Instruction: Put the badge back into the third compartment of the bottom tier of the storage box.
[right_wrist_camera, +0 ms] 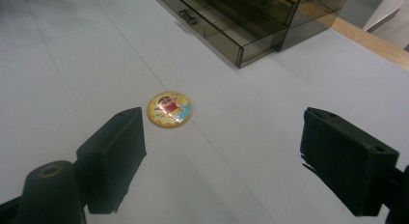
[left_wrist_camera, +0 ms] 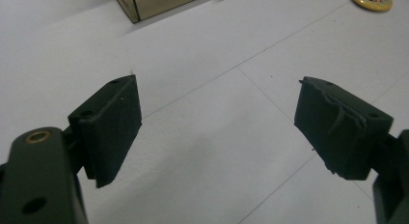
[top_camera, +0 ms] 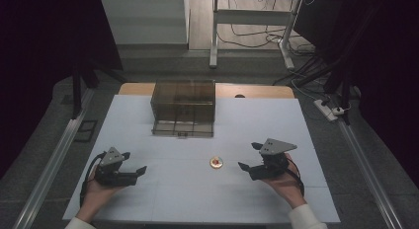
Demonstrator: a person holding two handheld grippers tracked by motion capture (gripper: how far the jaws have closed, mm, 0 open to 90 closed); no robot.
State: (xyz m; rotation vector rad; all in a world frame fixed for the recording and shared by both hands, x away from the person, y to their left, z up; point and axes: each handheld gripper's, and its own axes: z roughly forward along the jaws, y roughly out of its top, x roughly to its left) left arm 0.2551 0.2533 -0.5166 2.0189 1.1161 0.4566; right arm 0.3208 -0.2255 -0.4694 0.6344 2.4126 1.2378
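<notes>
**Both claws apart and empty; round badge lies loose on the table between them**

The high view shows a white table [top_camera: 148,115] with a person's hands entering from the bottom edge. The left claw [top_camera: 132,164] sits at lower left and the right claw [top_camera: 249,156] at lower right, each held in a hand; the left hand [top_camera: 99,189] and right hand [top_camera: 284,182] rest low over the surface. Between the two claws, nearer the right one, lies a small round badge [top_camera: 216,163], touching neither.

The right gripper view gives the detail the high view cannot: the badge [right_wrist_camera: 169,109] is a flat glossy disc with a yellow rim and a cartoon figure in red on a pale ground. It lies flat on the table, just beyond the jaw at the left of that frame. The jaws stand wide apart with nothing between them.

The left gripper view shows its own jaws likewise wide apart over bare table, with the badge [left_wrist_camera: 371,0] at the upper right corner, cut by the frame edge.

A smoked transparent drawer box [top_camera: 184,107] stands at the far centre of the table. Its bottom drawer [right_wrist_camera: 219,31] is pulled out toward the person; it has a small handle and thin dividers, and no contents can be made out.
</notes>
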